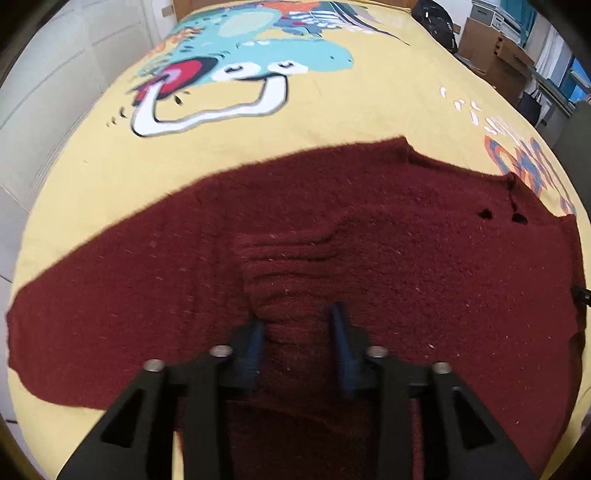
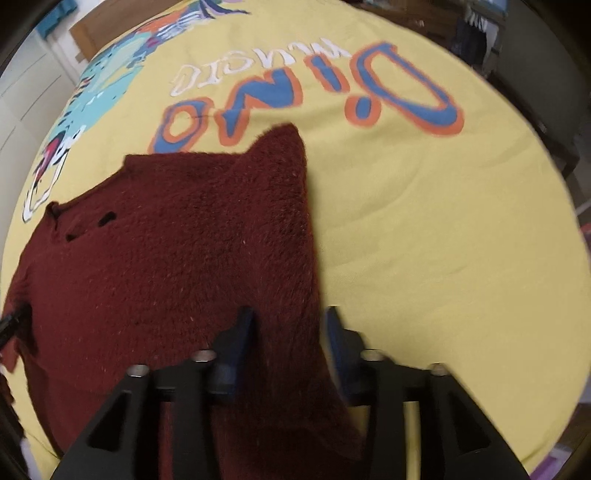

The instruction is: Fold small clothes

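A dark red fuzzy knit sweater (image 1: 406, 236) lies on a yellow dinosaur-print bedspread (image 1: 332, 110). In the left wrist view a ribbed cuff of a sleeve lies folded onto the body; my left gripper (image 1: 297, 317) is open with that sleeve between its blue fingertips (image 1: 255, 332). In the right wrist view the sweater (image 2: 166, 240) fills the left half, its right edge running down between the jaws. My right gripper (image 2: 288, 317) is open astride that edge. Two dark buttonholes (image 2: 105, 219) show near the neck.
The bedspread (image 2: 443, 221) has bare yellow room to the right of the sweater, with "Dino" lettering (image 2: 369, 92) beyond. White wall panels (image 1: 55, 92) are left of the bed. Cardboard boxes (image 1: 495, 51) and a dark bag (image 1: 436, 22) stand at the back right.
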A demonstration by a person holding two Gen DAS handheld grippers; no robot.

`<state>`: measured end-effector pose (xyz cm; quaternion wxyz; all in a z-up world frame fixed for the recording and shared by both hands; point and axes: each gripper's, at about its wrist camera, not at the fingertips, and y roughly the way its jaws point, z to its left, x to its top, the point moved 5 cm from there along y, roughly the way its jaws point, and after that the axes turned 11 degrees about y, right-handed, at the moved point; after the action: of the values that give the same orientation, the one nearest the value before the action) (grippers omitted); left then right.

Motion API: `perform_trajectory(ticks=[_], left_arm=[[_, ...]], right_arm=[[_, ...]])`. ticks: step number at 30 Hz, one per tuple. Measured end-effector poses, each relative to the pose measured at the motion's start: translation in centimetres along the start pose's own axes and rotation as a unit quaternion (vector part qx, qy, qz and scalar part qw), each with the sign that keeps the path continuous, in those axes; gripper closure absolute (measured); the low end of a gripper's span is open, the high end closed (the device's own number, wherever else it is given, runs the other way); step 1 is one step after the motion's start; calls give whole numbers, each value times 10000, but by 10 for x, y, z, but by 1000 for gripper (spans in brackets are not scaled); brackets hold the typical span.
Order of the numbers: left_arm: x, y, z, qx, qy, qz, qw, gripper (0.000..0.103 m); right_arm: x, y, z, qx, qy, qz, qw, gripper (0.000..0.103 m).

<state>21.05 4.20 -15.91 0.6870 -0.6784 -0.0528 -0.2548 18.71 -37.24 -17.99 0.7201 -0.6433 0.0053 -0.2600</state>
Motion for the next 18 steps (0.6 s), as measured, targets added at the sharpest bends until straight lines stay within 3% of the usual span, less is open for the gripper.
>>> perform_trajectory(ticks=[1,3,5,8,9,12,18], left_arm=[[2,-6,2,-8,-30,-65,10000,56],[4,-16,3,-66,-67,-160,9998,18],[8,-29,5,36,-82,-312,9995,5],[16,-44,2,52,-138,-534,9985,1],[18,-47,-1,-3,-157,-557,9983,1],[24,-51,-20,-165,-71,-669,9976,1],[27,-49,-61,-435,139,-957,9944,1]], right_arm=[[-2,-8,4,66,-88,-112,9999,27],[-5,-21,13,110,-225,-287,9993,24],[-7,-35,24,126,-336,-489,9982,21],[-14,-57,41,281,-508,-826,9949,12],[-17,-62,50,323,-584,-921,9935,2],[-25,-71,81,450,-818,-1152,9889,0],[-42,-53,121,561,-1024,-1135,9867,0]])
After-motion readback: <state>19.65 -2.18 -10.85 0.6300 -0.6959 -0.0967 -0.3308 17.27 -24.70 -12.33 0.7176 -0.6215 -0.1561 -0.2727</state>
